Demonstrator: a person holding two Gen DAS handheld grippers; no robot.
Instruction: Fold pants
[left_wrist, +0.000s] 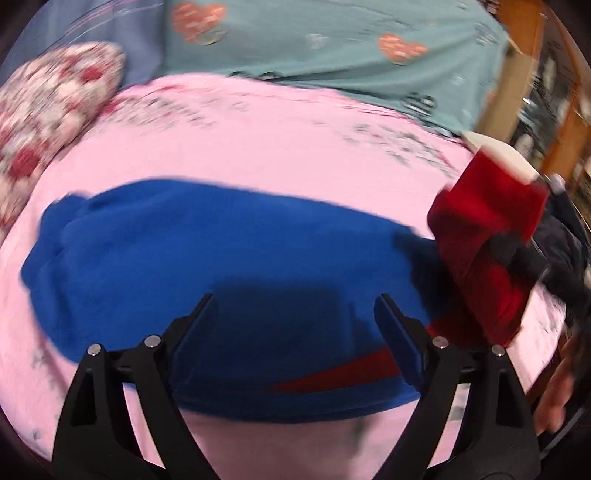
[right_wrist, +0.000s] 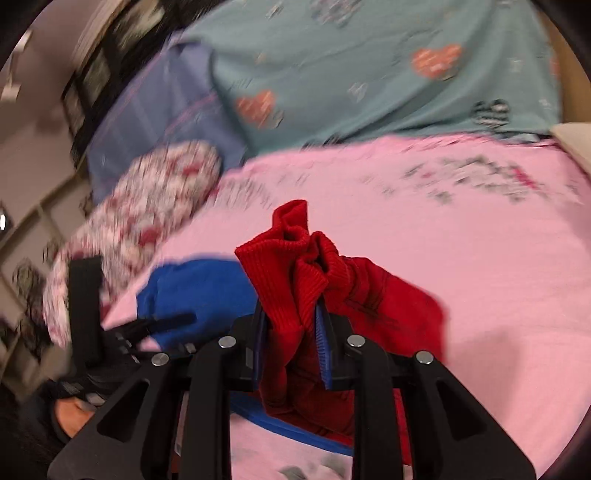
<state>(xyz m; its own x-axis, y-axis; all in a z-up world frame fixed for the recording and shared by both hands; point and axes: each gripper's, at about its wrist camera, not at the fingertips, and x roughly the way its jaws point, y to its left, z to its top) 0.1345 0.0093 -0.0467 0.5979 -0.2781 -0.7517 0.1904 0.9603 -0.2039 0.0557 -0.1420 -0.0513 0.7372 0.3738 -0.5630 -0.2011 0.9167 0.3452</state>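
Observation:
The pants are blue (left_wrist: 207, 266) with red ribbed cuffs, lying across a pink bed sheet (left_wrist: 258, 147). In the left wrist view my left gripper (left_wrist: 293, 317) is open and empty, its jaws wide apart just above the blue cloth. The red end (left_wrist: 484, 236) is lifted at the right, held by the right gripper. In the right wrist view my right gripper (right_wrist: 291, 325) is shut on the red cuffs (right_wrist: 299, 258), bunched between its fingers. The blue part (right_wrist: 199, 291) lies to the left, with the left gripper (right_wrist: 162, 321) over it.
A floral red-and-white pillow (left_wrist: 51, 107) lies at the left. A teal blanket with hearts (left_wrist: 332, 48) and a blue-grey sheet (right_wrist: 155, 122) lie at the far side. Wooden furniture (left_wrist: 524, 96) stands at the right edge of the bed.

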